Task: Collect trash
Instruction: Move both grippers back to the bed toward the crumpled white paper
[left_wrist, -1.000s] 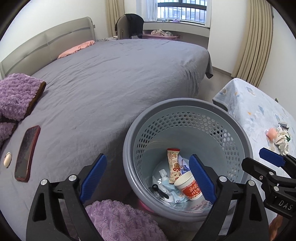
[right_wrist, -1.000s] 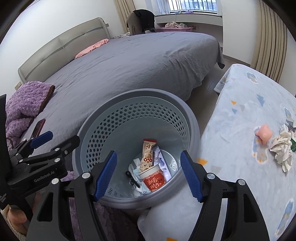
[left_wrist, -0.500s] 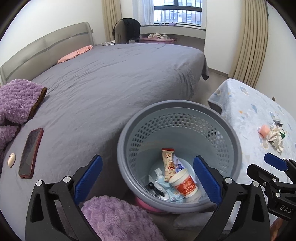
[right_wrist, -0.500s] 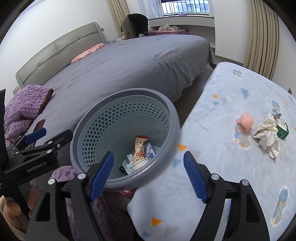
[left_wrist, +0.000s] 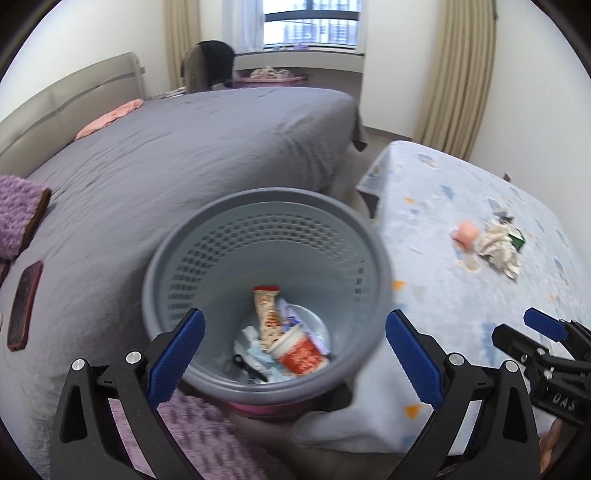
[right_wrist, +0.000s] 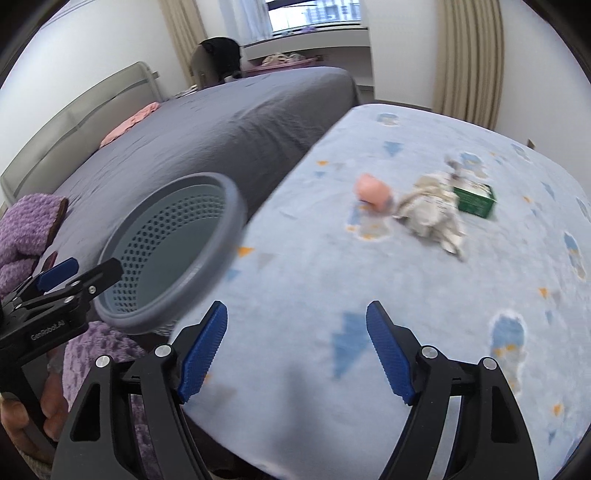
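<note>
Right gripper swung off the bin toward the tabletop trash; both grippers spread and empty.

Right gripper (right_wrist: 295, 347): a second ago centred over the grey bin (left_wrist: 266, 295), now aimed across the blue-patterned tabletop (right_wrist: 369, 295), so the next pickup looks under way. Left gripper (left_wrist: 295, 354): hovers over the bin, jaws wide. Bin contents: red cup (left_wrist: 301, 352), snack wrapper (left_wrist: 267, 314), scraps. Remaining trash, well ahead: crumpled paper (right_wrist: 432, 214), touching a pink item (right_wrist: 371, 192) and green box (right_wrist: 474, 199). Path unobstructed. Nearby: grey bed (left_wrist: 203, 147), phone (left_wrist: 24, 304), purple blanket (right_wrist: 26, 229).
</note>
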